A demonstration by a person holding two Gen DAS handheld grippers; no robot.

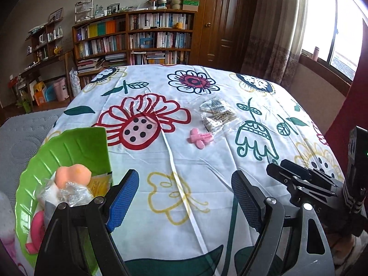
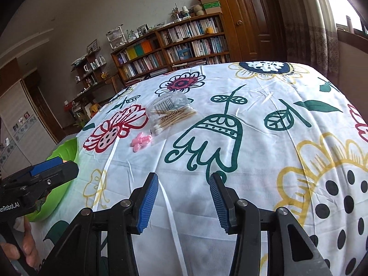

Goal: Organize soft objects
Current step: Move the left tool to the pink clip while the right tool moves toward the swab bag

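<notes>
Two grippers hover low over the flowered surface (image 2: pixel 264 151), both with jaws apart and empty: the left gripper (image 1: pixel 185 199) sits just beside the green bowl (image 1: pixel 76 147), which already holds a peach sponge (image 1: pixel 73 176). Farther ahead lie a pink soft piece (image 2: pixel 140 141) and, touching it beyond, a bag of cotton swabs (image 2: pixel 171 115). From the right gripper (image 2: pixel 184 203) both lie ahead and leftward, roughly equally near either hand; the bag's long axis runs diagonally.

grippers 2 | green plate (image 1: pixel 69 147) 1 | cotton swab bag (image 1: pixel 217 115) 1 | pink piece (image 1: pixel 199 137) 1 | orange sponge (image 1: pixel 73 176) 1
</notes>
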